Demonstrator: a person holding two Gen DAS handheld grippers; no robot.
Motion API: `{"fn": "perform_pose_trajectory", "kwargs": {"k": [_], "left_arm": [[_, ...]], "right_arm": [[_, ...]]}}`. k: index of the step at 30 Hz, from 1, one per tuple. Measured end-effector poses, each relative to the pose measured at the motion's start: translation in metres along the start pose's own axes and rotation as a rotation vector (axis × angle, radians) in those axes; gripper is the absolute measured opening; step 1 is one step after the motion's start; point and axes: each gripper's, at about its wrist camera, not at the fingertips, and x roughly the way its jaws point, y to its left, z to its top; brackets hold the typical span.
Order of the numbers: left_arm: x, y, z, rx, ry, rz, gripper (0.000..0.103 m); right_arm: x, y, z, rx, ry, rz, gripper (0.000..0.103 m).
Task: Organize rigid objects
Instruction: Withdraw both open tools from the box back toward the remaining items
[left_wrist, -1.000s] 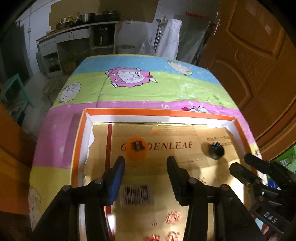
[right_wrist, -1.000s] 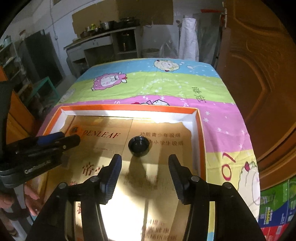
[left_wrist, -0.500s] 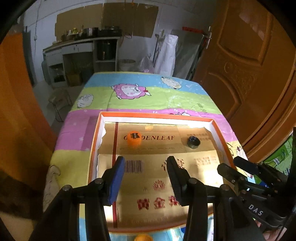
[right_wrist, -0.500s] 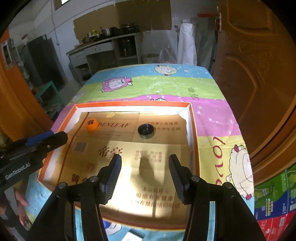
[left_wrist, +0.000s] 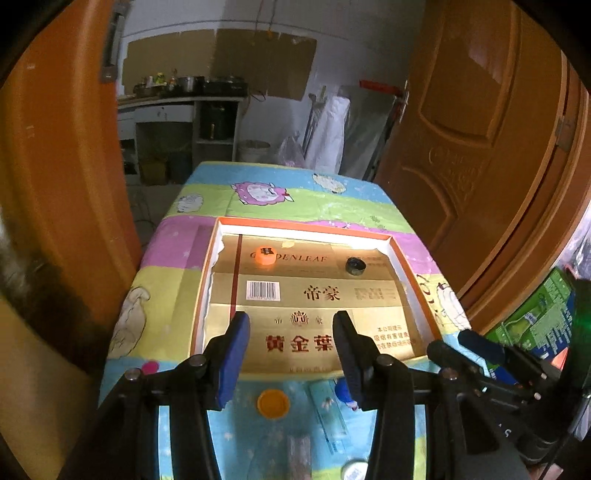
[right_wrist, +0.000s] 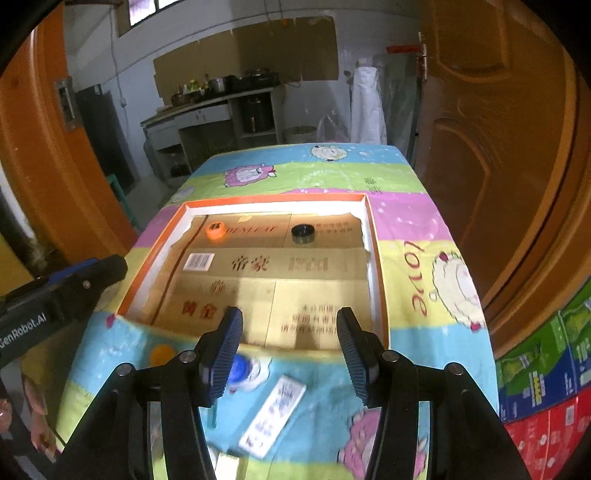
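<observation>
**A lived-in room of a home, part kitchen, part store**

Carved wooden doors (left_wrist: 480, 155) flank a table under a children's cartoon-sheep cloth (right_wrist: 332, 173). Against the far white wall stands a worn counter (right_wrist: 207, 114) crowded with pots (right_wrist: 218, 84) and bottles, open shelves beneath it. Cardboard sheets (left_wrist: 258, 62) are fixed to the wall above. Stacked printed cartons (right_wrist: 546, 369) sit by the right-hand door.

Table (left_wrist: 295, 177) covered by a cartoon sheep cloth (right_wrist: 424, 236) in coloured bands; shallow orange-rimmed tray (left_wrist: 303, 224) lies at its middle; on the cloth nearer the cameras, outside the tray: orange cap (left_wrist: 273, 403), blue-capped item (right_wrist: 240, 369), flat white packet (right_wrist: 273, 419), round white lid (left_wrist: 354, 470), all apart.
</observation>
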Motion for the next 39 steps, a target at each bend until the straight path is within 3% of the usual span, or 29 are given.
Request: {"fn": "perform_pose_trajectory", "kwargs": {"k": [21, 29, 39], "left_arm": [[-0.08, -0.01, -0.077, 0.043, -0.033, -0.007, 0.047], [-0.08, -0.006, -0.092, 0.029, -0.023, -0.009, 0.047], [-0.061, -0.004, -0.104, 0.01, 0.017, -0.021, 0.047]], "right_arm": [[-0.091, 0.011, -0.072, 0.001, -0.054, 0.007, 0.055], [-0.089, 0.014, -0.104, 0.007, -0.036, 0.021, 0.055], [-0.072, 0.02, -0.12, 0.003, 0.006, 0.015, 0.055]]}}
